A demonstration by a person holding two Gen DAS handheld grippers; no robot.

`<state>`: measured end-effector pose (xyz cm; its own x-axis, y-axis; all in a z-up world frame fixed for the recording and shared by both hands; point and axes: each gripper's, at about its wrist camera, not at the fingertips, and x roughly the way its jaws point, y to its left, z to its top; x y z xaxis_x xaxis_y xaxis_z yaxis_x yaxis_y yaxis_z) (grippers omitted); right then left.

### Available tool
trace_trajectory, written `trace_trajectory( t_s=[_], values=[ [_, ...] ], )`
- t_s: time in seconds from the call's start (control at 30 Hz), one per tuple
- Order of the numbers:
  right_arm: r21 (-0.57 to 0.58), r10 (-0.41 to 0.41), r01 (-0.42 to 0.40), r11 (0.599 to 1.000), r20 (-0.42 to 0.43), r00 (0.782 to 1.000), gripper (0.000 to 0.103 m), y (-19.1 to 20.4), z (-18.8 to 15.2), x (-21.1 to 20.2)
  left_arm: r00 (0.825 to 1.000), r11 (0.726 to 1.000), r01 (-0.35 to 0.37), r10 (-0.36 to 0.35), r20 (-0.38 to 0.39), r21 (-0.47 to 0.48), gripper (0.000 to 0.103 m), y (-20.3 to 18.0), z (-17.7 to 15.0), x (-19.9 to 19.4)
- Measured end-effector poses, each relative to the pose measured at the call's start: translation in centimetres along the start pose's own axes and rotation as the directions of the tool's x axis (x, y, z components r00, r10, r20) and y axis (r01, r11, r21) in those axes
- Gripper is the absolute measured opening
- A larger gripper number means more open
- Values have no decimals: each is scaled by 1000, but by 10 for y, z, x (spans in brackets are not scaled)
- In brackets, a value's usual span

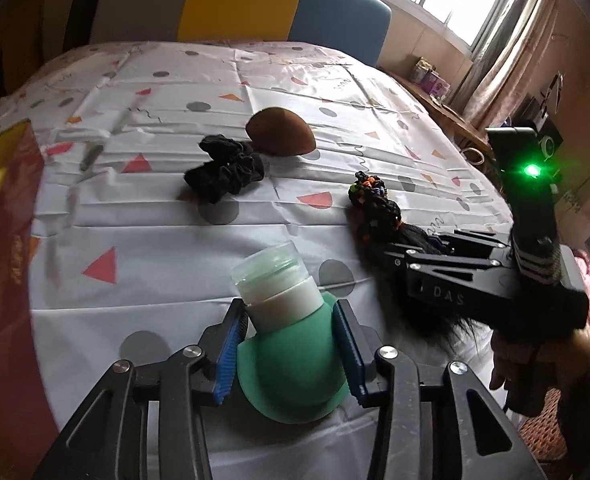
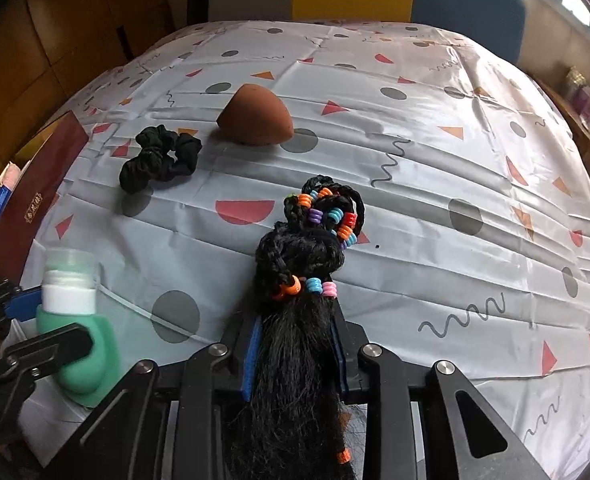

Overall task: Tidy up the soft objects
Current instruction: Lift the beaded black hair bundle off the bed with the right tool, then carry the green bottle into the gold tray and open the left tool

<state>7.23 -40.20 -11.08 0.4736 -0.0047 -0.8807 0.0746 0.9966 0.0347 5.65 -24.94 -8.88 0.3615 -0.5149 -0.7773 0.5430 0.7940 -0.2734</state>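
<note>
Both claws are loaded, left gripper [image 1: 291,344] half-closed around the green squeeze bottle [image 1: 291,336] and right gripper [image 2: 297,350] clamped on the beaded hairpiece [image 2: 307,264], while beyond the hairpiece a black scrunchie [image 2: 159,158] and brown makeup sponge [image 2: 255,118] look untouched, so early days.

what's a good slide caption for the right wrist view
Right gripper clamps a beaded black hairpiece on the patterned tablecloth, with a scrunchie and brown sponge beyond.

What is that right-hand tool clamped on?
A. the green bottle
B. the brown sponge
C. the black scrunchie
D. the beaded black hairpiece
D: in the right wrist view, the right gripper has its jaws closed on the beaded black hairpiece.
</note>
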Motion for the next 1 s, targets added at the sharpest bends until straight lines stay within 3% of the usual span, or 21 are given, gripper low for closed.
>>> trace_trajectory(
  t_s=[0.43,1.0],
  values=[
    [-78,-42,44,996,37,998,29,9,-4,-1,991,995,-99,97,89,26,37,0,-4,-59],
    [-73,-38,41,996,37,999,29,9,-3,-1,979,993,-118,113,171,15,37,5,1,-97]
  ],
)
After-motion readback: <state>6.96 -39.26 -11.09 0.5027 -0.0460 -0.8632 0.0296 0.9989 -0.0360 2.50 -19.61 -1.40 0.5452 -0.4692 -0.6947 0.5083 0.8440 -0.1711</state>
